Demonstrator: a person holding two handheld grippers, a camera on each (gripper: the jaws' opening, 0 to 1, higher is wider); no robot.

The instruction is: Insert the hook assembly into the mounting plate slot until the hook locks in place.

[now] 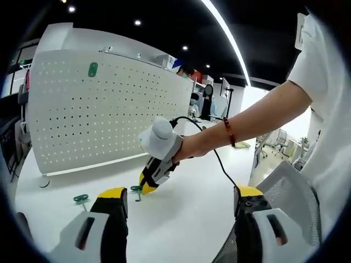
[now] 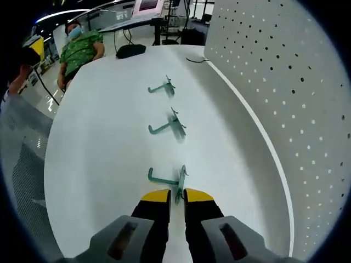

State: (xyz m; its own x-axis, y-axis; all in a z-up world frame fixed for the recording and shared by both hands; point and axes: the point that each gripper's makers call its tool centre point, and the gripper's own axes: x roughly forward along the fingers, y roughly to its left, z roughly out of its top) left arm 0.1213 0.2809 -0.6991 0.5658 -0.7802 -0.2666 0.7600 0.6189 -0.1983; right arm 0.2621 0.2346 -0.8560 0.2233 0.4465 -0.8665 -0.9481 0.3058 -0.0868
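A white pegboard mounting plate (image 1: 104, 115) stands upright on the white table (image 1: 186, 181), with one green hook (image 1: 93, 69) hung near its top. Three more green hooks lie in a row on the table (image 2: 98, 164) beside the pegboard (image 2: 285, 82). My right gripper (image 2: 177, 196), seen from the left gripper view as a hand-held tool (image 1: 156, 172), has its yellow-tipped jaws closed on the upright plate of the nearest hook (image 2: 167, 181), which rests on the table. The middle hook (image 2: 170, 125) and far hook (image 2: 163, 87) lie loose. My left gripper (image 1: 181, 194) hangs open above the table.
A second loose hook (image 1: 81, 199) lies left of the held hook (image 1: 137, 190). A black object (image 2: 130, 50) and a cable (image 2: 194, 59) sit at the table's far end. A seated person in green (image 2: 79, 49) is beyond the edge. A mesh chair (image 1: 290, 186) stands at the right.
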